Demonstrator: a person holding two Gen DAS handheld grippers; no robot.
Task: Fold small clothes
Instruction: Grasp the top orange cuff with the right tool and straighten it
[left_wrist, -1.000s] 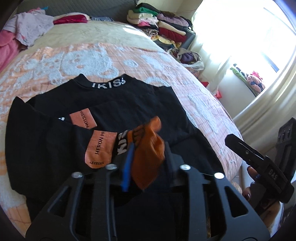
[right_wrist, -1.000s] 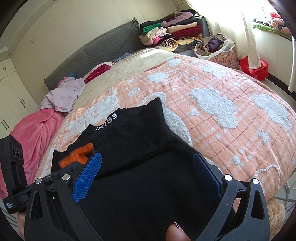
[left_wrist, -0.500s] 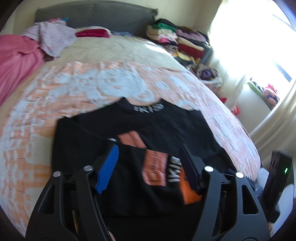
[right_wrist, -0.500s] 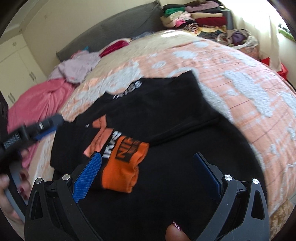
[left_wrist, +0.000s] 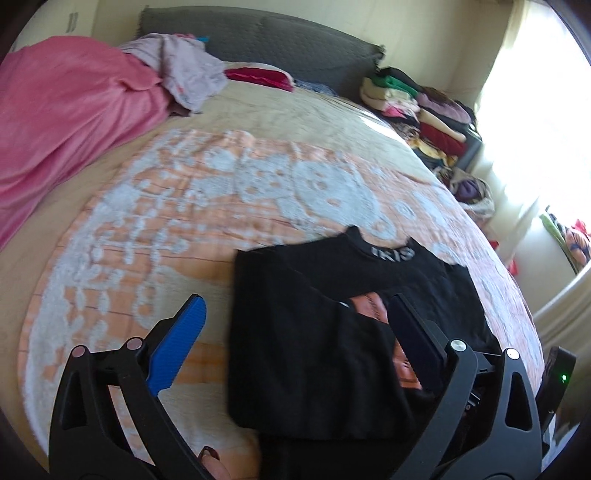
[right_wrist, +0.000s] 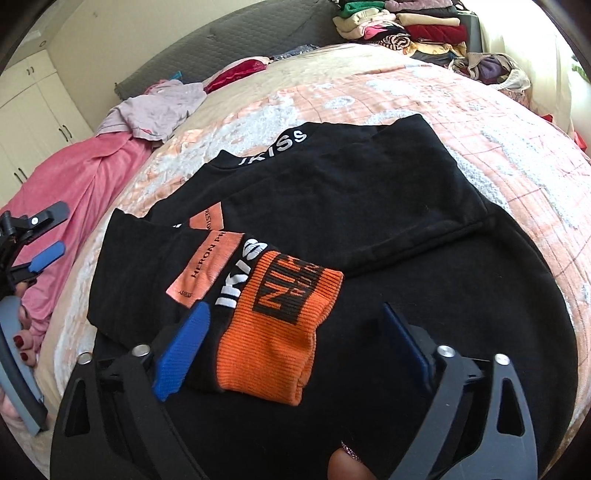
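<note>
The orange cuff (right_wrist: 280, 325), pinched in the left gripper (left_wrist: 295, 347) a second ago, now lies released on the black sweatshirt (right_wrist: 369, 206), spread on the bed (left_wrist: 207, 206). The left gripper's jaws have just been opening and stand wide apart. The right gripper (right_wrist: 295, 347), jaws just closing slightly but unclenched, straddles the cuff; a bag (right_wrist: 495, 72) of clothes sits beyond.

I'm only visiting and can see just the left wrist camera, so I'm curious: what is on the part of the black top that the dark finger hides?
Observer: The right wrist view shows an orange ribbed cuff with black lettering, a sleeve end lying across the black sweater.
Operator: Is the other tool holding it?
Observer: No. The right gripper has just been closing slightly, but its jaws stand open either side of the cuff.
Operator: Where is my tool?
Observer: The left gripper is off to the side over the pink blanket. Its jaws have just been opening and grip nothing.
</note>
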